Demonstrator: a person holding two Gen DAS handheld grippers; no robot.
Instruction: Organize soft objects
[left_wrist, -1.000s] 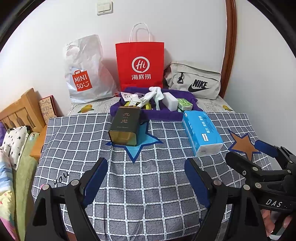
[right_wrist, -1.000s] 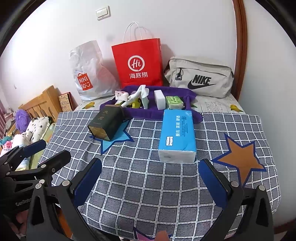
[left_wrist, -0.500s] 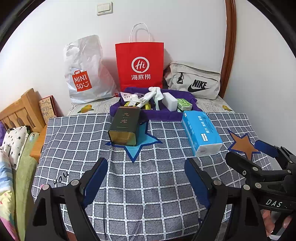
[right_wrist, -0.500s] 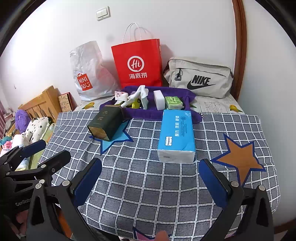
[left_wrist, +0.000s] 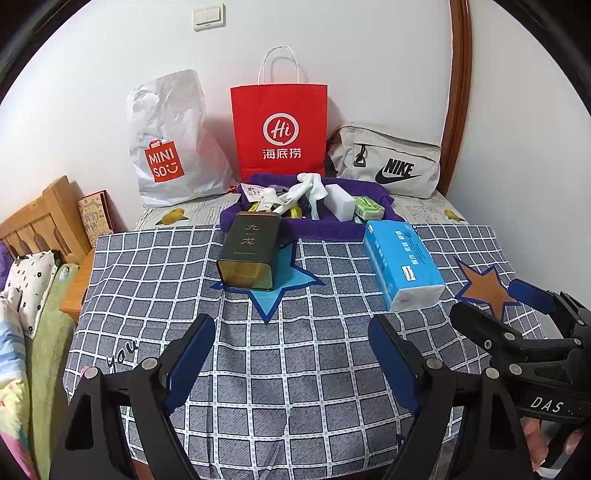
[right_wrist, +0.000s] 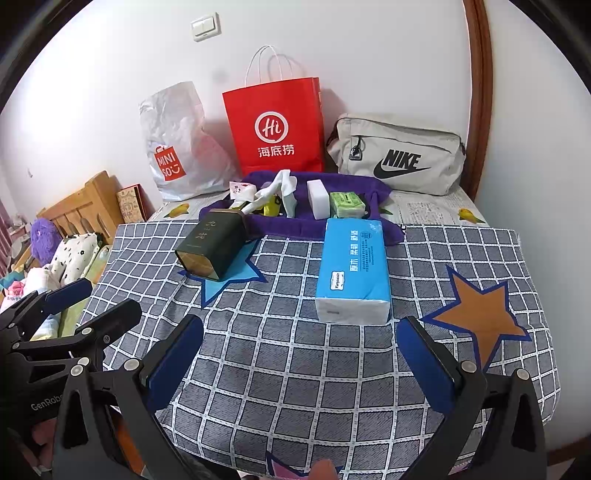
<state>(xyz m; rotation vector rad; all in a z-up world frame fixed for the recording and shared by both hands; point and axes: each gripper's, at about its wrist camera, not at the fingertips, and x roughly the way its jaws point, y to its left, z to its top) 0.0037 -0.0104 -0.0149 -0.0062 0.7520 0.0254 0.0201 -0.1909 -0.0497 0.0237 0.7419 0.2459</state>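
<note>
A blue tissue pack lies on the checked cloth, right of centre. A dark tea tin lies on its side to its left. Behind them a purple cloth tray holds white socks, a white sponge block and a green packet. My left gripper is open and empty over the near cloth. My right gripper is open and empty, just short of the tissue pack.
A white Miniso bag, a red paper bag and a grey Nike pouch stand against the back wall. A wooden headboard and bedding lie to the left. The wall is close on the right.
Both grippers have drifted back very slightly. Nothing on the table has moved.
</note>
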